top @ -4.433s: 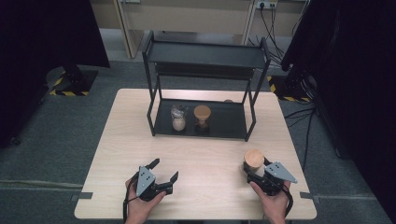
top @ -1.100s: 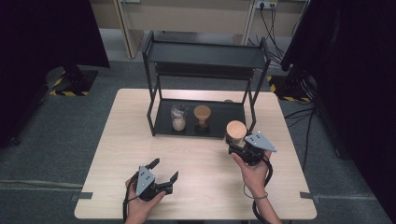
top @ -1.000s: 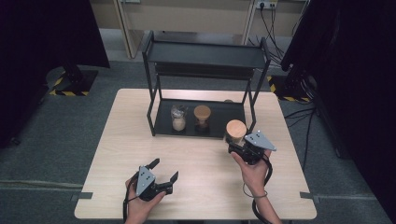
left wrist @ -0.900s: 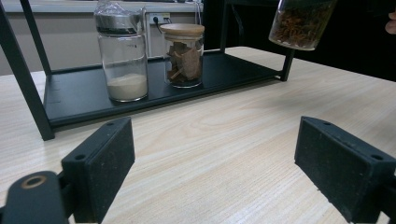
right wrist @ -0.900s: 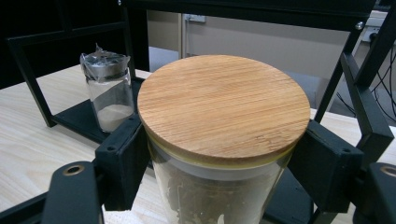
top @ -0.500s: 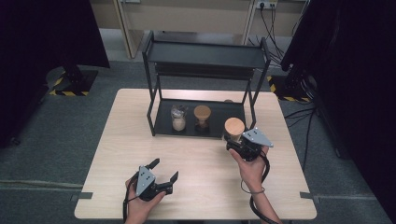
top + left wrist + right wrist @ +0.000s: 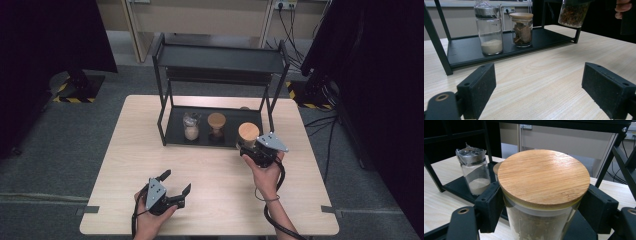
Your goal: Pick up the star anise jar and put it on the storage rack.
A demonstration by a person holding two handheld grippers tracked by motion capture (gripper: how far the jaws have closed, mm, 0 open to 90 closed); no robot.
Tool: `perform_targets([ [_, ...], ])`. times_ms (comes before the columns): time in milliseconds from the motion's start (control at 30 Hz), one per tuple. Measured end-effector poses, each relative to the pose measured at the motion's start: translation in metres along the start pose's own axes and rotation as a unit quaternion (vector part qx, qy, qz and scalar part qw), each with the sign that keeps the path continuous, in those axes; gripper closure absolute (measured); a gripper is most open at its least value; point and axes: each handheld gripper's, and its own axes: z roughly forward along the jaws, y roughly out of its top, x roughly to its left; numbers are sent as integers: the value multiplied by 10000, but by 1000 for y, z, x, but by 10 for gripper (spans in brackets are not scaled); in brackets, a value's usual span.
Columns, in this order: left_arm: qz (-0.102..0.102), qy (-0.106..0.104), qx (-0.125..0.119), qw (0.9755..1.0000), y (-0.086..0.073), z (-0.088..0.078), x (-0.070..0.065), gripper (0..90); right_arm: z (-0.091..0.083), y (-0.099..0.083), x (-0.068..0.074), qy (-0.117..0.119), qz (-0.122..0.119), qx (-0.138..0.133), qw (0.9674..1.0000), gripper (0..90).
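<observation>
Jar [image 7: 248, 134] hangs above pale wooden table [image 7: 210, 200], grey carpet around.

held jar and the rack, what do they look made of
Jar: clear body, probably glass, since its contents show through. Its lid: light wood, likely bamboo, with visible grain and a slight sheen. Rack: thin black bars and shelves, apparently matte painted metal.

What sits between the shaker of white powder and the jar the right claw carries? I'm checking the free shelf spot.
In the high view, one wood-lidded jar stands on the rack's lower shelf, between the shaker and the carried jar.
</observation>
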Motion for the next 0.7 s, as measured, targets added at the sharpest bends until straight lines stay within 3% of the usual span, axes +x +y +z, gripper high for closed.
perform_targets([
  [700,-3,-9,13,10000,0,0,0,118,23,4,-3,-111,75,113,9998,258],
])
